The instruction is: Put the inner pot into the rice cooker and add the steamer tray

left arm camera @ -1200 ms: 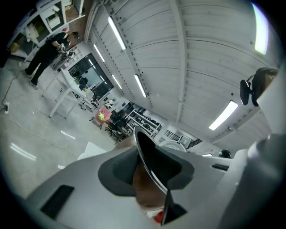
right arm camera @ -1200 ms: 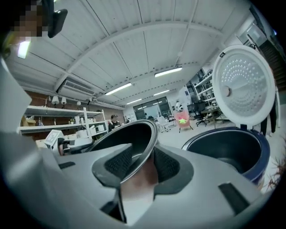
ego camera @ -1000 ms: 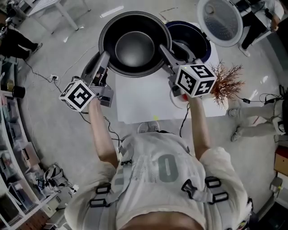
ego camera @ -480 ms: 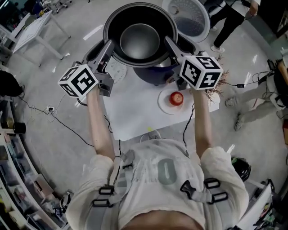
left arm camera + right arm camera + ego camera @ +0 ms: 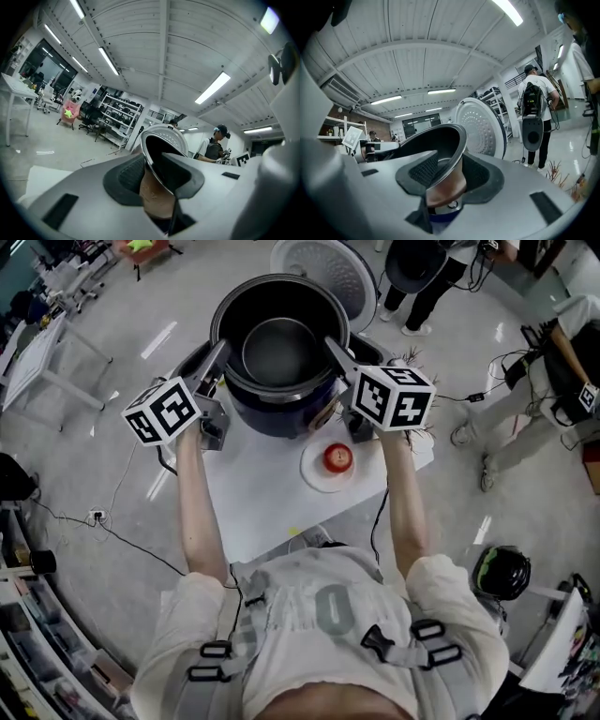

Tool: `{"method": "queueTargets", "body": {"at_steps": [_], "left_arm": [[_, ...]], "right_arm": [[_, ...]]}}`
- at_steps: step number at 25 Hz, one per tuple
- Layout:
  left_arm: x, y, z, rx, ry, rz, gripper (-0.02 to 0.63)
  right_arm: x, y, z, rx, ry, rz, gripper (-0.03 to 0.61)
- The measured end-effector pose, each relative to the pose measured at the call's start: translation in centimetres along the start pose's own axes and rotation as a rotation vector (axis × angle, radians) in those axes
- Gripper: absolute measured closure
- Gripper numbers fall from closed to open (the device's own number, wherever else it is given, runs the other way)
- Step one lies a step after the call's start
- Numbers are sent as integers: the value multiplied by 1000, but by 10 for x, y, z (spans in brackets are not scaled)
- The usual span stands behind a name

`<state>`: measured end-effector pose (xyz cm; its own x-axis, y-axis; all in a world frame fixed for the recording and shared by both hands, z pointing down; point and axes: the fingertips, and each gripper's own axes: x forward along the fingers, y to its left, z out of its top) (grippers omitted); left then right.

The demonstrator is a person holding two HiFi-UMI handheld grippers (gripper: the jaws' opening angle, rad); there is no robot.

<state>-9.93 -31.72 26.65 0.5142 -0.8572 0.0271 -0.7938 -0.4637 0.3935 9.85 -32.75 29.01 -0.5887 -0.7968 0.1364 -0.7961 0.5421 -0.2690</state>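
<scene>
inner pot (image 5: 281, 352) poised for lowering

left gripper (image 5: 221, 351) and right gripper (image 5: 330, 345) each have jaws clamped on opposite sides of the pot's rim — likely to keep it level. it hangs over the open rice cooker (image 5: 281, 413) on the table (image 5: 262, 493), apparently not yet seated.

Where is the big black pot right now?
In the head view it's at the top middle: the inner pot hangs over the blue rice cooker, its rim pinched by the left claw and the right claw.
</scene>
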Motion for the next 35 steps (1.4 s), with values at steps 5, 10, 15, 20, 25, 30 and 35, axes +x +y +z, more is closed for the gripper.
{"method": "queueTargets", "body": {"at_steps": [5,10,15,20,25,30,35], "left_arm": [[21,10,-17,-12,55,21,492],[30,24,-36,-1,129,63,492],[37,37,-55,9,218,105,491],[41,55,-72,53,277,179,491],[43,69,-86,38,322,190,491],[44,85,-106,29,379,211,491],[44,89,-124,55,421,246,491]], "right_arm": [[9,-22,-19,57,55,-6,419],[21,-31,-36,76,115,-19,420],[33,-40,-50,70,224,-34,415],[46,-45,-68,21,309,-87,413],[55,-48,-87,43,363,-101,408],[63,-49,-101,27,406,-111,408],[64,-54,-110,-89,458,-145,393]]}}
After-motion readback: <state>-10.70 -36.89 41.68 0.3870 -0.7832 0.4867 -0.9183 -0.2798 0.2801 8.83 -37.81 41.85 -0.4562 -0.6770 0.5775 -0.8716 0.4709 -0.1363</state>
